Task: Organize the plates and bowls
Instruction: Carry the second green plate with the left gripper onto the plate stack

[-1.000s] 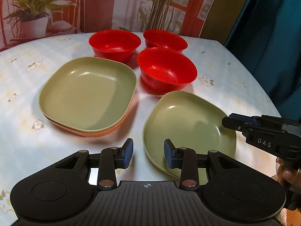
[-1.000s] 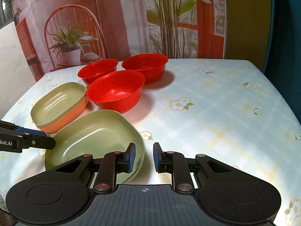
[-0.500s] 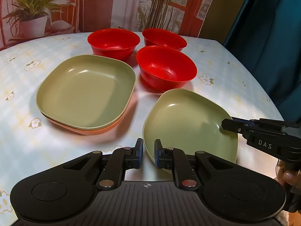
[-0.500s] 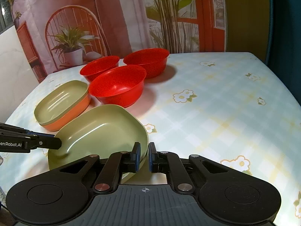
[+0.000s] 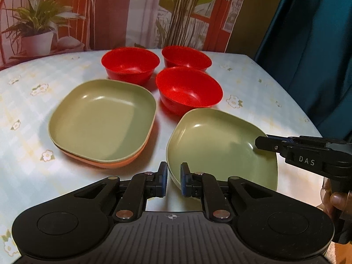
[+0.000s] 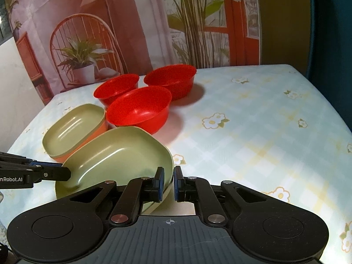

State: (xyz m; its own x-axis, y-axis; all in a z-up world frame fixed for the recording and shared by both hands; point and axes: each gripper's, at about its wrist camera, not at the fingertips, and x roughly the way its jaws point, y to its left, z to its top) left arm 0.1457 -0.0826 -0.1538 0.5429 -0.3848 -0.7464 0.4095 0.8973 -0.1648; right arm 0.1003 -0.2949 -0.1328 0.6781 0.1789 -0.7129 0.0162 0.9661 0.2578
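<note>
The loose green plate (image 5: 220, 145) is gripped by both claws, lifted slightly at 5 o'clock of the stacked plates (image 5: 103, 118). The left claw (image 5: 173, 179) and right claw (image 6: 168, 183) are nearly closed on opposite rims — presumably for level transfer onto the stack. Three red bowls (image 5: 189, 90) are left unstacked at 12 o'clock on the tabletop (image 6: 253, 132).

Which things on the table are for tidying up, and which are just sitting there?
For tidying:
loose green plate, pinched by both claws
green plate stacked on orange plate
three red bowls

Just sitting there:
flowery tablecloth
plant backdrop
</note>
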